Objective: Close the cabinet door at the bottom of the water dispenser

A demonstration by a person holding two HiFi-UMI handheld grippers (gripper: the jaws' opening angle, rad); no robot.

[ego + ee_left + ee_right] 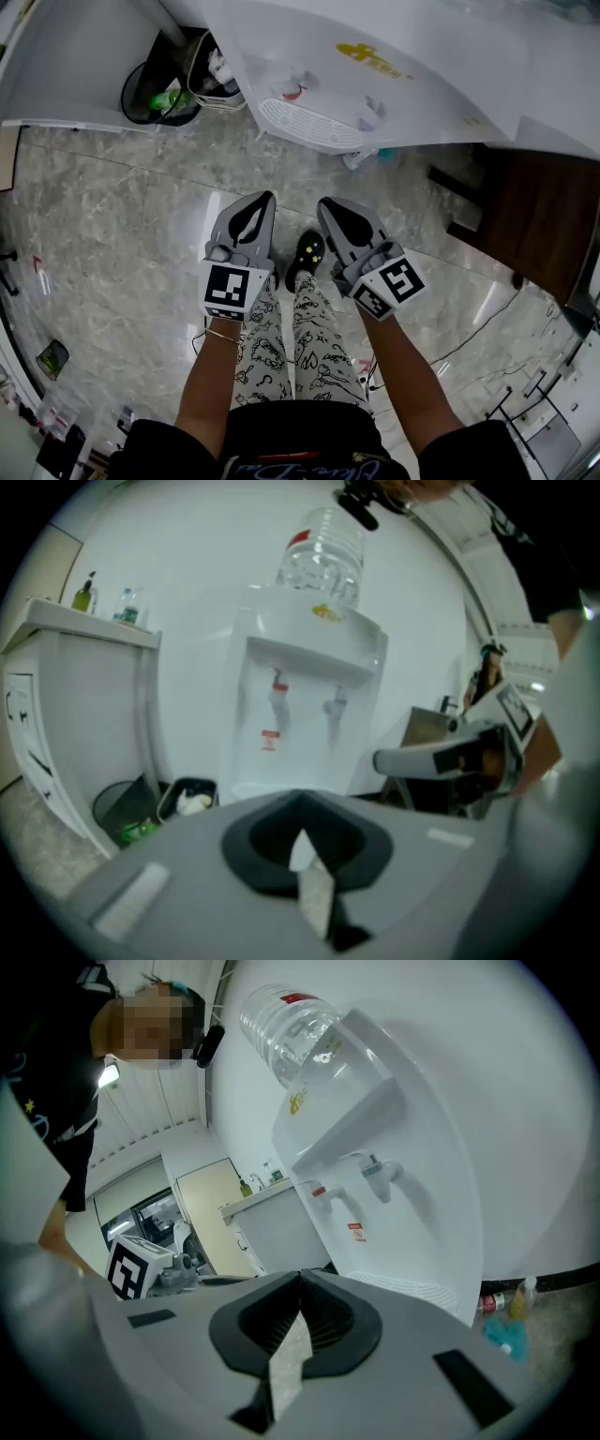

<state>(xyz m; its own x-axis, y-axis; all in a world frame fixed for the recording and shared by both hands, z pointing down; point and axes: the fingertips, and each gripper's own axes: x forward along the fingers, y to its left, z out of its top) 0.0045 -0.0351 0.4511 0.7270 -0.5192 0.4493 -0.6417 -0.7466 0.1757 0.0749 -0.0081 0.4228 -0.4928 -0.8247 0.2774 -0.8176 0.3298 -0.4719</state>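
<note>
The white water dispenser (375, 66) stands right in front of me, its ribbed drip tray (309, 122) at the top middle of the head view. The left gripper view shows its two taps (305, 705) and the clear bottle (323, 560) on top. Its lower front with the cabinet door is hidden behind the gripper bodies in both gripper views and out of sight from above. My left gripper (251, 208) and right gripper (336, 214) hang side by side over the floor, a short way from the dispenser. Both are shut with nothing held.
Left of the dispenser stand a black bin (155, 94) holding a green bottle, a small basket of white rubbish (211, 75) and a white counter (75, 56). Dark wooden furniture (534, 216) is at the right. Small bottles (506, 1302) lie by the dispenser's base. Cables (487, 319) cross the floor.
</note>
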